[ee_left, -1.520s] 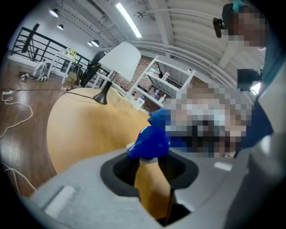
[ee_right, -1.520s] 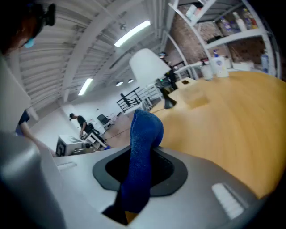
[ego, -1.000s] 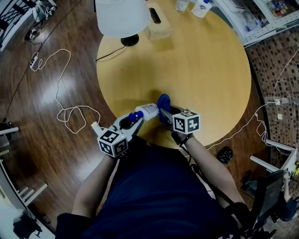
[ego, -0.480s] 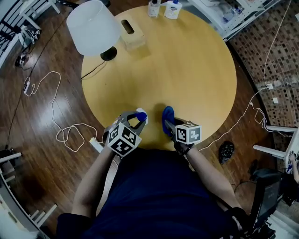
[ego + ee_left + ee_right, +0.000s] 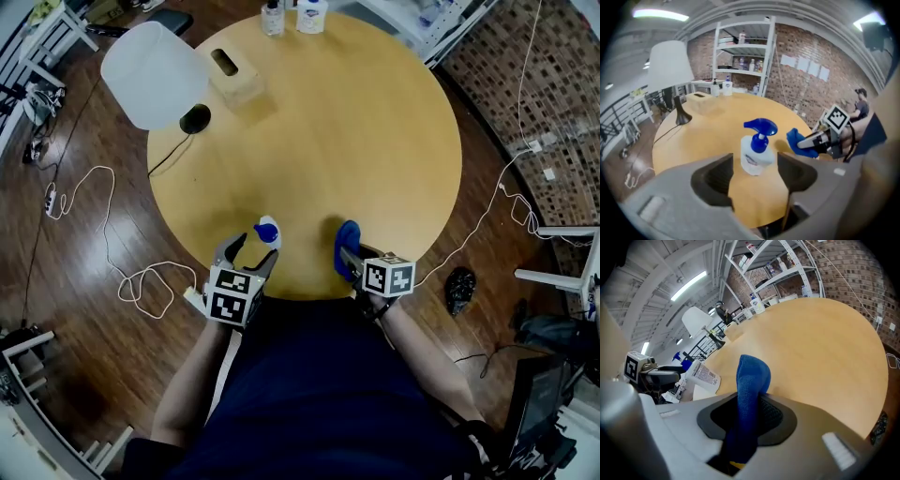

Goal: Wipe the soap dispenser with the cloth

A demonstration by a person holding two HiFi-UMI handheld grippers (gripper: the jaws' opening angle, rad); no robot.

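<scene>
The soap dispenser (image 5: 265,231), a white bottle with a blue pump, stands upright on the round wooden table (image 5: 375,141) near its front edge. My left gripper (image 5: 249,249) is just behind it. Its jaws have just been opening and stand wide, and the pads do not touch the bottle. In the left gripper view the soap dispenser (image 5: 757,151) sits just beyond the fingertips of the left gripper (image 5: 754,165). My right gripper (image 5: 349,258) is shut on the blue cloth (image 5: 348,242), a hand's width right of the bottle. In the right gripper view the blue cloth (image 5: 751,380) sticks up from the jaws.
At the table's far left are a lamp with a white shade (image 5: 153,75) and a tissue box (image 5: 234,75). Two bottles (image 5: 291,17) stand at the far edge. White cables (image 5: 141,281) lie on the wooden floor at the left, and shelving is beyond the table.
The left gripper held the dispenser tilted against the cloth, set it upright, then opened. The right gripper with the cloth has moved away to the right.
</scene>
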